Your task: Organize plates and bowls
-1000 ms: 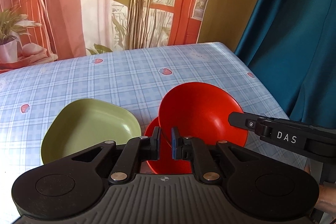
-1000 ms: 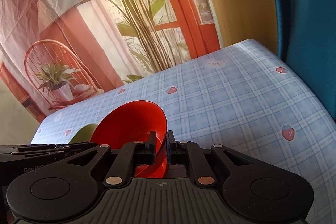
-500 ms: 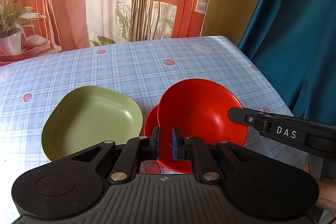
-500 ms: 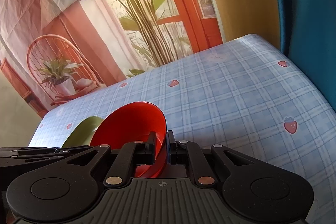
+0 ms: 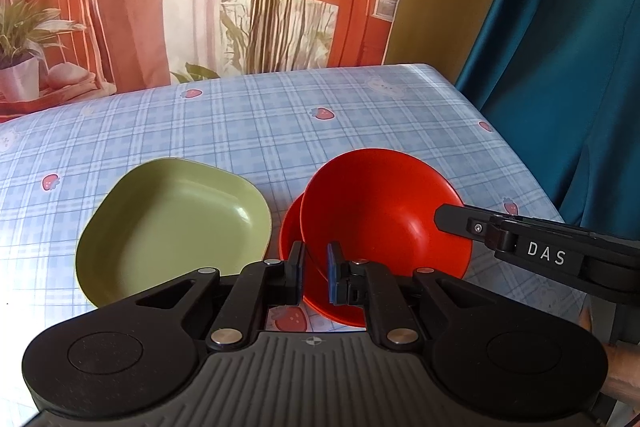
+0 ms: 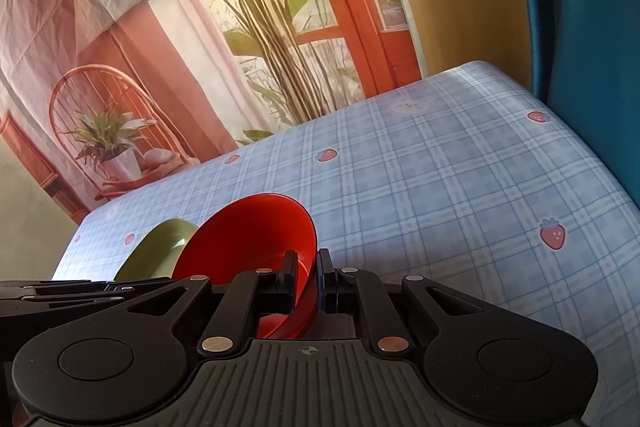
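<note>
I have two red bowls in play, one per hand. My right gripper [image 6: 307,277] has its fingers pinched on the rim of the upper red bowl [image 5: 384,211], which sits tilted and partly over the lower red bowl [image 5: 289,227] — held that way, I judge, so it can drop into the lower one and nest. From the right wrist view the rim wall runs straight between the fingers, with only that wall's thickness separating them.

My left gripper [image 5: 313,275] sits at the near edge of the lower red bowl. Its fingers are narrow, the blue pads [image 5: 331,273] a small gap apart, and the bowl's rim appears to run through that gap. I can't tell for certain whether they are actually clamping it or merely straddling it; my guess is that they are steadying the bowl for stacking.

The green plate [image 5: 172,223] rests flat on the counter [image 5: 360,119], just beside the lower bowl on its left, untouched by either hand — it looks like the separate spot for plates.

Stacking is not yet finished: the upper bowl sits askew rather than seated.
</note>
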Motion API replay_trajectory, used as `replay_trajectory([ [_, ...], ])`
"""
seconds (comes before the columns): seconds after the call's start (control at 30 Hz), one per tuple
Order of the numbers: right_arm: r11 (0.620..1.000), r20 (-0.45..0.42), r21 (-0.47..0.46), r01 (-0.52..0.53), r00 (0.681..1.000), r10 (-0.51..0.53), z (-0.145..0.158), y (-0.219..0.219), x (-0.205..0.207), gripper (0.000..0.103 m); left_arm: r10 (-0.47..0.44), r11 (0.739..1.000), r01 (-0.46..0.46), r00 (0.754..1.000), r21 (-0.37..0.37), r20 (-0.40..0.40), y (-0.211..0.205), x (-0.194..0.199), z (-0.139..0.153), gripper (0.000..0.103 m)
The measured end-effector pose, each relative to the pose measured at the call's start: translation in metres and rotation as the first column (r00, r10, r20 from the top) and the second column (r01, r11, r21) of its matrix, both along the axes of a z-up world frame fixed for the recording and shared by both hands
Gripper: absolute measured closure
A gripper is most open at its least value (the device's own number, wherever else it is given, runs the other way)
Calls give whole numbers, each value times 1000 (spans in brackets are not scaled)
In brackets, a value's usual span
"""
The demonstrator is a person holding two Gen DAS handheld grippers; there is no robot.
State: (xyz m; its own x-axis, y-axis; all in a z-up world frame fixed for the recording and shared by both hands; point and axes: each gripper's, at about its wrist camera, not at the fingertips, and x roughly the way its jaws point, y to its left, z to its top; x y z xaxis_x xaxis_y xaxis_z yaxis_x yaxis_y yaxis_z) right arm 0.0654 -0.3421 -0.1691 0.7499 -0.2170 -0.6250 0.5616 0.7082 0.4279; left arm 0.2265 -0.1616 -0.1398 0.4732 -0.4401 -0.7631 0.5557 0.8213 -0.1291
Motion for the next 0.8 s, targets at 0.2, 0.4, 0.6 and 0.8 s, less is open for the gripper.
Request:
replay_trajectory([
  [0.2,1000,-10,2,-7,1000,7,-3,2,5,94,11,1000,-11,1000,2,-1,2,0,-1,91],
  [0.4,1000,-23,1,-21,1000,21,-6,5,9,94,21,1000,-21,1000,6,-17,5,1,-7,91],
  [0.6,999,-39,-17,-35,999,34,-8,8,11,94,27,1000,-27,999,2,-29,7,2,-11,91],
  [0.8,999,-47,-34,-39,998,37,-8,10,13,92,25,1000,-25,999,10,-32,7,1,-13,90],
])
